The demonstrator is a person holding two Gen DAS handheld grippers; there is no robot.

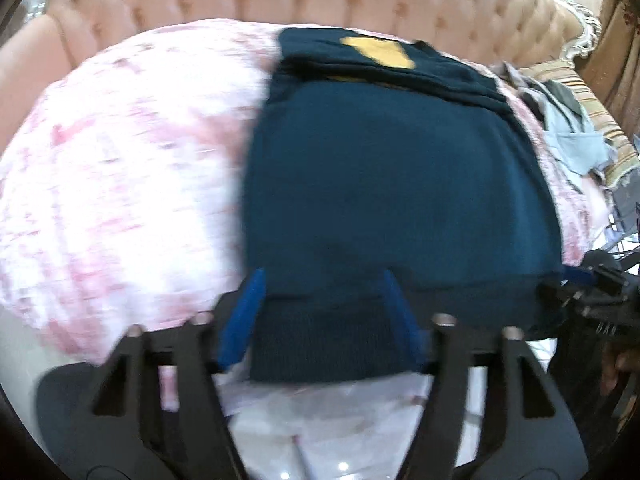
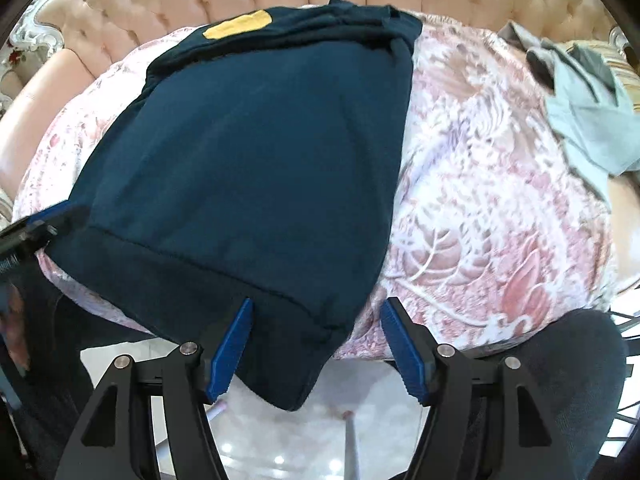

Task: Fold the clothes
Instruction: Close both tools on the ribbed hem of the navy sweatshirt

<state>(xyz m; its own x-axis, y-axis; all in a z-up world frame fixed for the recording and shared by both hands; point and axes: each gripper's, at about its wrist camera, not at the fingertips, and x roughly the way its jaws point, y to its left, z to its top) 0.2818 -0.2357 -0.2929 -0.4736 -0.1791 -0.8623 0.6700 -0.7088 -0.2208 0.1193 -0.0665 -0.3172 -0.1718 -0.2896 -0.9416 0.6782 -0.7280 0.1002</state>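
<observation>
Partly folded already: dark teal sweatshirt (image 2: 256, 168) laid flat ahead of both tools on the pink floral bedspread (image 2: 472, 208), far end doubled over itself with a yellow patch (image 2: 240, 25) showing on top, sleeves apparently tucked in. Ribbed hem (image 2: 224, 296) hanging off the near edge, closest to the fingers. Left to do, by the look of it: bring that hem up and over to halve the body.

Left tool (image 1: 322, 316) half open, hem between the blue pads; contact unclear through the blur. Right tool (image 2: 316, 344) half open, straddling the hem corner, pads not pressing it.

Sharp only from the right wrist: bedspread pattern, a grey-green garment (image 2: 588, 120) far off right, still unfolded. From the left wrist: bare bedspread beyond the sweatshirt's left side.
</observation>
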